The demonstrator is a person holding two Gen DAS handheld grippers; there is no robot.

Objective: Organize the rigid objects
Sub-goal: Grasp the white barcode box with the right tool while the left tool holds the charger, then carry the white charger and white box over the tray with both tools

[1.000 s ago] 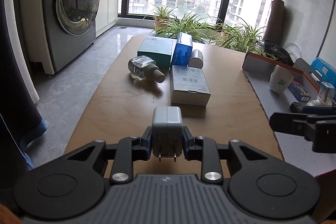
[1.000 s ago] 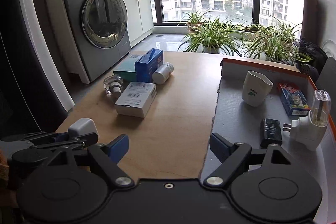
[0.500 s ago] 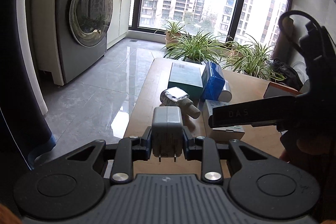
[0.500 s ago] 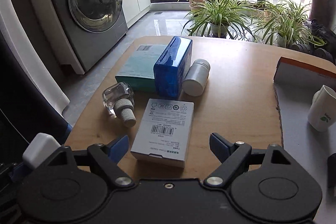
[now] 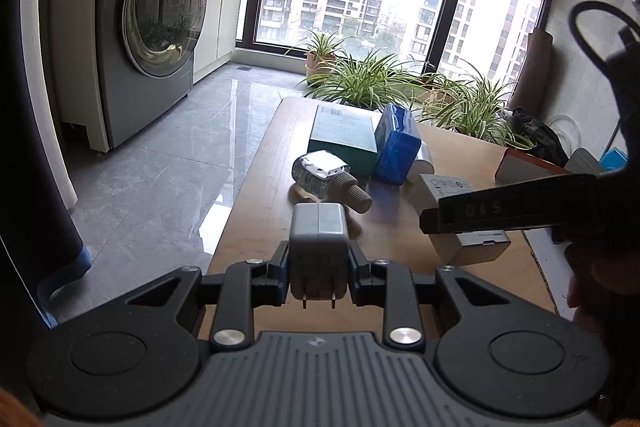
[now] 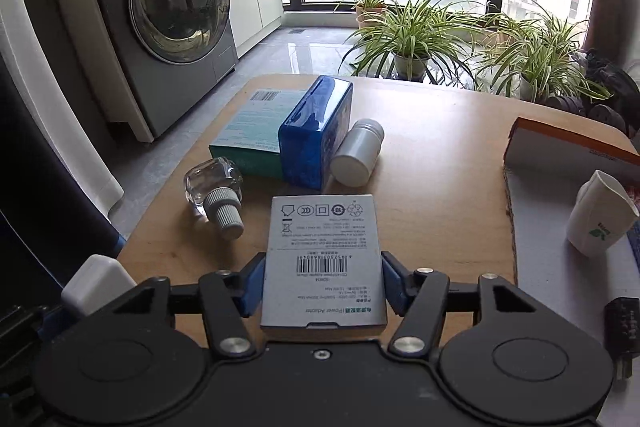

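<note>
The washing machine (image 6: 176, 15) stood at the far left and the potted plants (image 6: 416, 35) lined the window beyond the wooden desk (image 6: 432, 187). Since a second before, the right tongs (image 6: 323, 291) had swung away from the shallow tray (image 6: 560, 147) on the right and come in over the desk until the grey adapter box (image 6: 323, 251) lay between their blue pads; the jaws, wide then, were closing on the box's long sides, the pads at or just short of the cardboard, too close to call. That reads as the next object being taken while the first was not yet put away: the left tongs (image 5: 319, 275) remained clamped narrow on the white charger plug (image 5: 319, 247), prongs toward the camera, held above the desk's near left edge. Beyond the box lay a teal carton (image 6: 248, 135) with a blue box (image 6: 316, 135) against its right side, a white bottle (image 6: 356, 153) on its side just right of that, and a clear glass bottle (image 6: 214, 187) near the grey box's left. A white cup (image 6: 600, 223) stood in the tray. The glass bottle lay closest to the closing left pad, though apart from it.
</note>
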